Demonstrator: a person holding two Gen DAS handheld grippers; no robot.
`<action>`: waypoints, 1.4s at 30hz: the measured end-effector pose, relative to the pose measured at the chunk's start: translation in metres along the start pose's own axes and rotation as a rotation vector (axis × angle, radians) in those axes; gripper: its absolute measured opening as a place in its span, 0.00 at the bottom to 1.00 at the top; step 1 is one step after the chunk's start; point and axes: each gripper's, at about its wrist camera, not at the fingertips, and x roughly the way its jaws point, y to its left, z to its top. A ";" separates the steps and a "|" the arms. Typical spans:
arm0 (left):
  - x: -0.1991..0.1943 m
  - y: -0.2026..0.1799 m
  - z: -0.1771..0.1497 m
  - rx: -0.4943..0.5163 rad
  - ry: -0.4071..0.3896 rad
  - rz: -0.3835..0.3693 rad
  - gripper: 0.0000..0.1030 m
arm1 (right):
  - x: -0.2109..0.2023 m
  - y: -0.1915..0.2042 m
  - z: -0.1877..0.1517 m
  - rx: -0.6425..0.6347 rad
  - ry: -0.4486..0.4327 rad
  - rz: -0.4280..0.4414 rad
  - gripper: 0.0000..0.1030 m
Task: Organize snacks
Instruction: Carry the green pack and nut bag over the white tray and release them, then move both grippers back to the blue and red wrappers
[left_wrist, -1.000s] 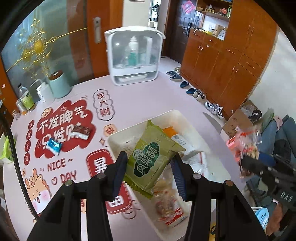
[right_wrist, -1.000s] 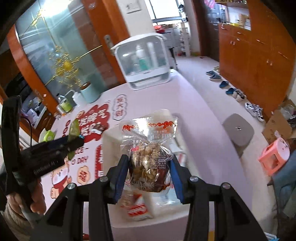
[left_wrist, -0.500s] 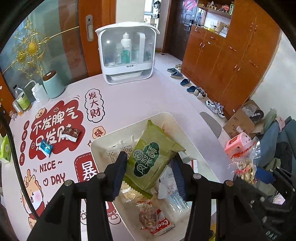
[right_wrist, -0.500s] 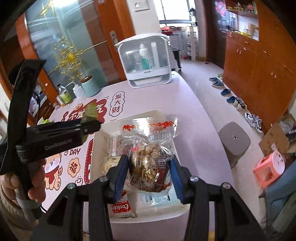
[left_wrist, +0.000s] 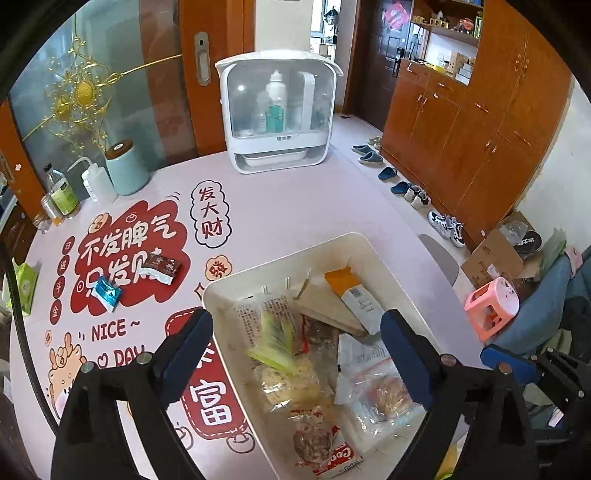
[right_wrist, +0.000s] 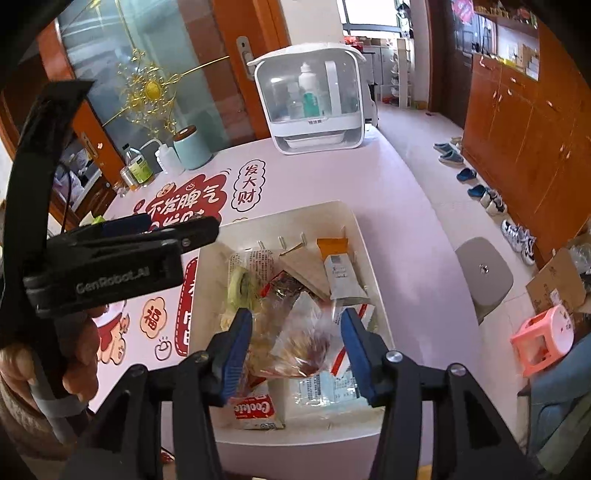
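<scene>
Snack packets are piled inside a white bin that rests on a pink table printed with red slogans. A green packet, blurred and seen edge-on, is caught among them near the bin's left wall, and a clear bag of brown snacks is seen blurred between the blue pads of the right gripper, above a red and white cookie packet. An orange-topped packet leans by the far wall.

The left gripper is held over the bin with its jaws spread wide; they have just been opening, and nothing is pressed by its pads. The right gripper's jaws have also just been opening, and the clear bag is seen in the gap without being clamped.

Two packets are left outside the bin on the red print: a blue one and a brown one, near each other. In the right wrist view the sight of that print is blocked by the left gripper's black body, gripped by a hand.

At the table's far edge a white cabinet with bottles, a pale blue canister and a squeeze bottle are set. On the floor a pink stool and a row of shoes are seen.
</scene>
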 end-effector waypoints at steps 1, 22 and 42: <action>0.000 0.001 -0.001 0.000 0.006 0.001 0.89 | -0.001 0.000 0.000 0.008 -0.001 0.002 0.51; -0.042 0.033 -0.024 0.015 -0.014 0.039 0.89 | -0.011 0.026 -0.002 0.053 -0.024 0.029 0.51; -0.138 0.206 -0.001 -0.103 -0.155 0.247 0.89 | -0.008 0.124 0.062 -0.068 -0.101 0.009 0.51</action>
